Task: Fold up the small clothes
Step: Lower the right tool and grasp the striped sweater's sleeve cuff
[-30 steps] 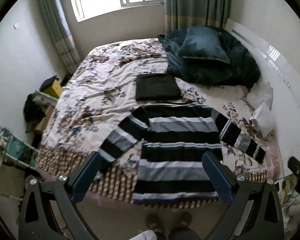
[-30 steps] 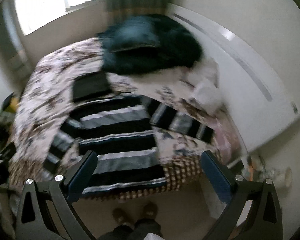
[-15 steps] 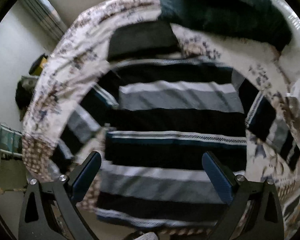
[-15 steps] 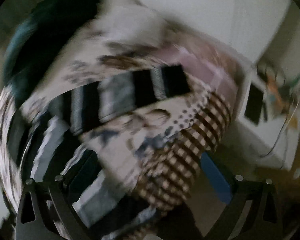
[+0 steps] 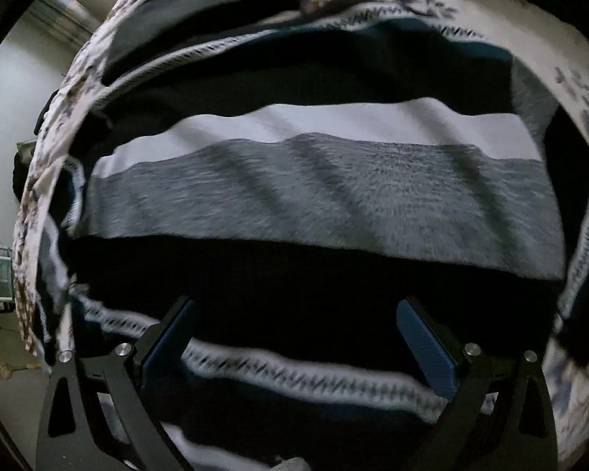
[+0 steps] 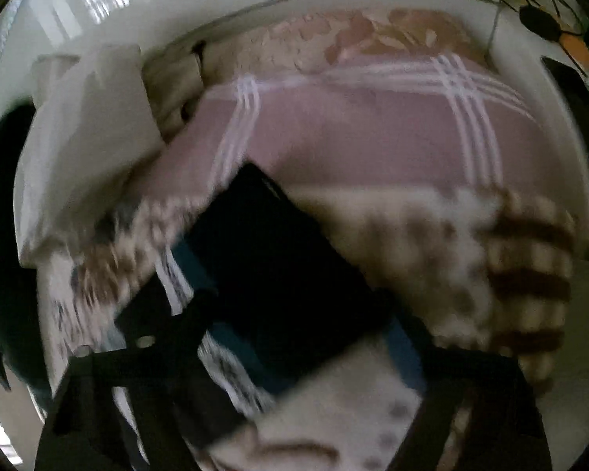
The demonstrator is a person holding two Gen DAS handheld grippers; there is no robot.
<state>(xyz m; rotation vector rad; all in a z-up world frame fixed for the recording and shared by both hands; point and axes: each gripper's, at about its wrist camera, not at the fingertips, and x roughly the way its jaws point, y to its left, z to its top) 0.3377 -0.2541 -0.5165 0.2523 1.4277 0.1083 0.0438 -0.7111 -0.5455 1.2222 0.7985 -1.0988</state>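
Hovering my left gripper released over the striped sweater on the bed, my right gripper closing, sleeve end between its jaws, not yet pinched.

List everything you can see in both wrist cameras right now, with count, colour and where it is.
striped sweater: one, black, grey and white bands, spread flat on the bed, filling the left wrist view
sweater sleeve: one, black end with teal and white bands, lying across the bedspread, right wrist view
floral bedspread: one, white with dark flowers and brown checks, under the sweater
pink sheet: one, pink with white lines, beyond the sleeve
left gripper: one, black with blue fingers, open over the sweater
right gripper: one, black, blurred, jaws closing around the sleeve
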